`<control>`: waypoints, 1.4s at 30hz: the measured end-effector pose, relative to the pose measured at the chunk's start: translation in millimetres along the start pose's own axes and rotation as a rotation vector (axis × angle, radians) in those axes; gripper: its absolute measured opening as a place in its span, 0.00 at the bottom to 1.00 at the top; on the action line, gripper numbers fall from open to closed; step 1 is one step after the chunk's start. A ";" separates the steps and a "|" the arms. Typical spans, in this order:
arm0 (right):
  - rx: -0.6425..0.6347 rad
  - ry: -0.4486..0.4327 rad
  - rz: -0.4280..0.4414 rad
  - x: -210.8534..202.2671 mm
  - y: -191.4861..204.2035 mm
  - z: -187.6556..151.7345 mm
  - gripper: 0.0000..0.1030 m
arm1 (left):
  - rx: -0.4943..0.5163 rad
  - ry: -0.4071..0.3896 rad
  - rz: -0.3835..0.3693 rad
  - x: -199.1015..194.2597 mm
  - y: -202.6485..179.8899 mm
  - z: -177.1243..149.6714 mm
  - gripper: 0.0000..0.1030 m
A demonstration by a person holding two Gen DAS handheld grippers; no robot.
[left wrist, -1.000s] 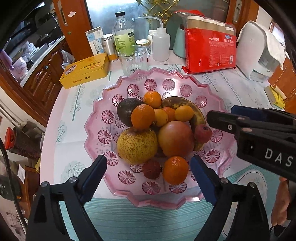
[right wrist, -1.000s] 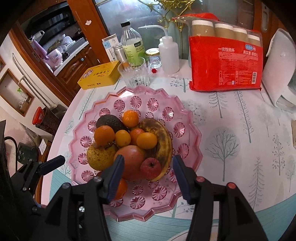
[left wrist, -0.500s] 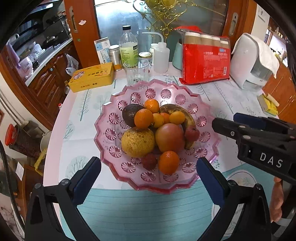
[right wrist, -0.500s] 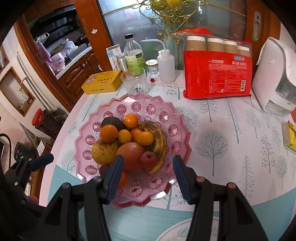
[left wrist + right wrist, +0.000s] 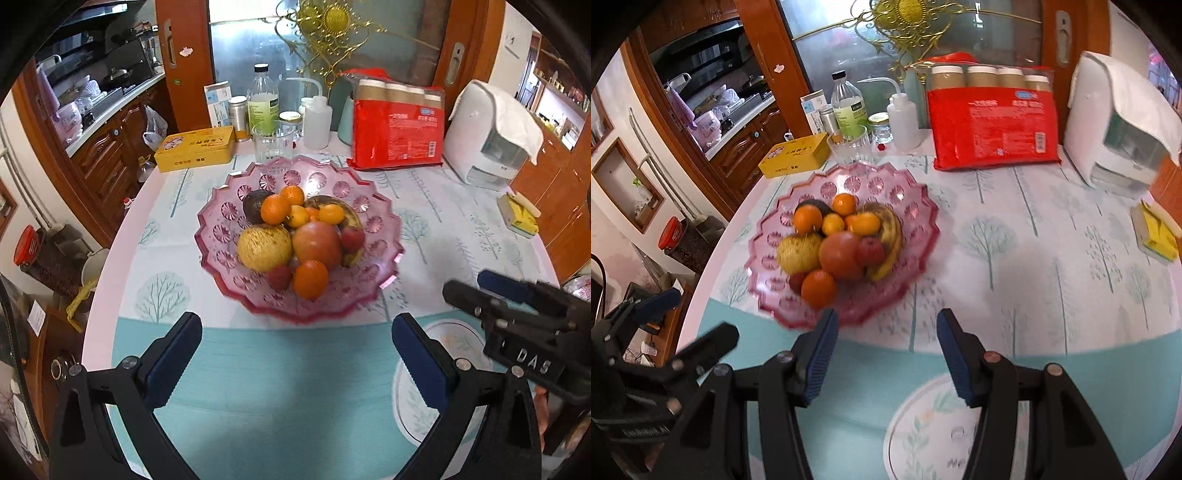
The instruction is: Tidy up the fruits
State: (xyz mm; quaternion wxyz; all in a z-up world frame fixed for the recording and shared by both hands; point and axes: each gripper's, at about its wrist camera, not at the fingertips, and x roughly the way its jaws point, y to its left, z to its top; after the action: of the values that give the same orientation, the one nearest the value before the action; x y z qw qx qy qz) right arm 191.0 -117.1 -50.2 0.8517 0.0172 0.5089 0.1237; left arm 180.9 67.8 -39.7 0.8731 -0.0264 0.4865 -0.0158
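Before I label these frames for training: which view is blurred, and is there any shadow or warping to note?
Right wrist view: motion blur smears the pink dish and fruit. Left wrist view: sharper, with a dark shadow on the tablecloth between the fingers. Both views: fisheye bending and black corners.
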 end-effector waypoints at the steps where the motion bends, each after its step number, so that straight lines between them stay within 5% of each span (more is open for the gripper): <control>1: 0.010 -0.003 0.004 -8.5 -2.5 -9.4 0.55 | -0.002 -0.008 -0.001 -7.3 -3.5 -5.2 0.99; 20: 0.061 -0.101 -0.067 -118.9 -17.6 -92.2 0.64 | -0.044 -0.062 0.033 -106.5 -48.4 -72.1 0.99; 42: 0.047 -0.116 -0.092 -143.2 -11.1 -118.2 0.68 | -0.014 -0.101 0.070 -130.5 -63.8 -88.4 0.99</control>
State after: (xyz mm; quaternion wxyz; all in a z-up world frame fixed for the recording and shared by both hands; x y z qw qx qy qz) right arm 25.5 -171.9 14.7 0.8840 0.0211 0.4616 0.0713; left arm 37.0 8.4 28.6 0.8963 -0.0161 0.4427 0.0194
